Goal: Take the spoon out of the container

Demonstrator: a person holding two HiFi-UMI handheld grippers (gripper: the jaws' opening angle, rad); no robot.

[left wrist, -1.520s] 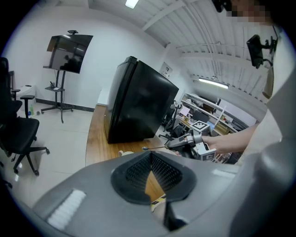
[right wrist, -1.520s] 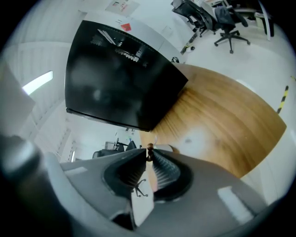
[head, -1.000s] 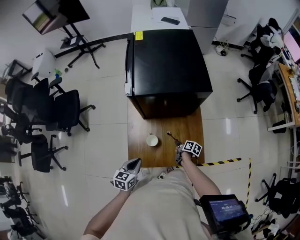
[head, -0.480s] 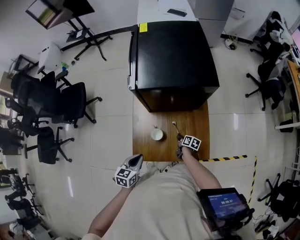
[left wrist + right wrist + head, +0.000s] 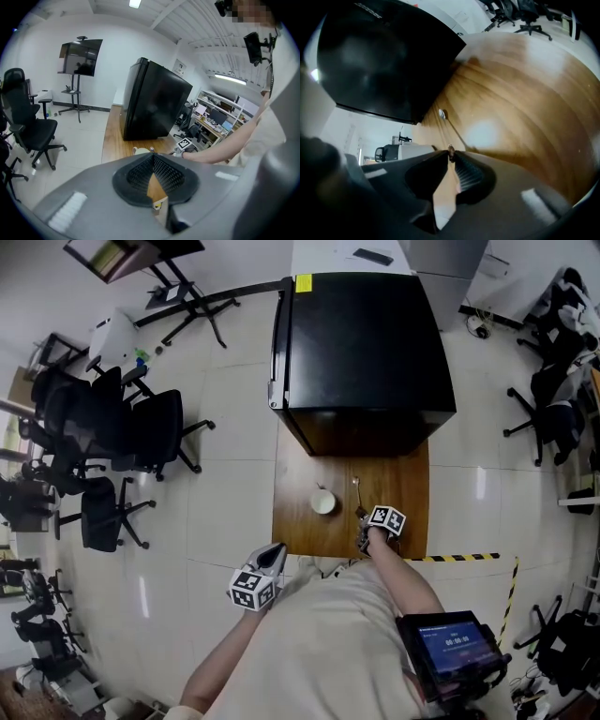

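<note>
Now out of the container (image 5: 323, 502), the spoon (image 5: 357, 493) is lowered toward the desk (image 5: 408, 486) at three o'clock, pinched by the nearly closed right gripper (image 5: 451, 153).

An office: black swivel chairs (image 5: 150, 432), a screen on a wheeled stand (image 5: 79, 57), cluttered computer desks (image 5: 219, 118).

The container (image 5: 323, 502) is sitting on the table (image 5: 292, 532). The spoon (image 5: 357, 491) is lying just right of the container and outside it. Its near end is sitting in the right gripper (image 5: 363, 524). The cabinet (image 5: 366, 343) is standing behind the container. The left gripper (image 5: 275, 552) is hovering before the container and to its left, off the table.
</note>
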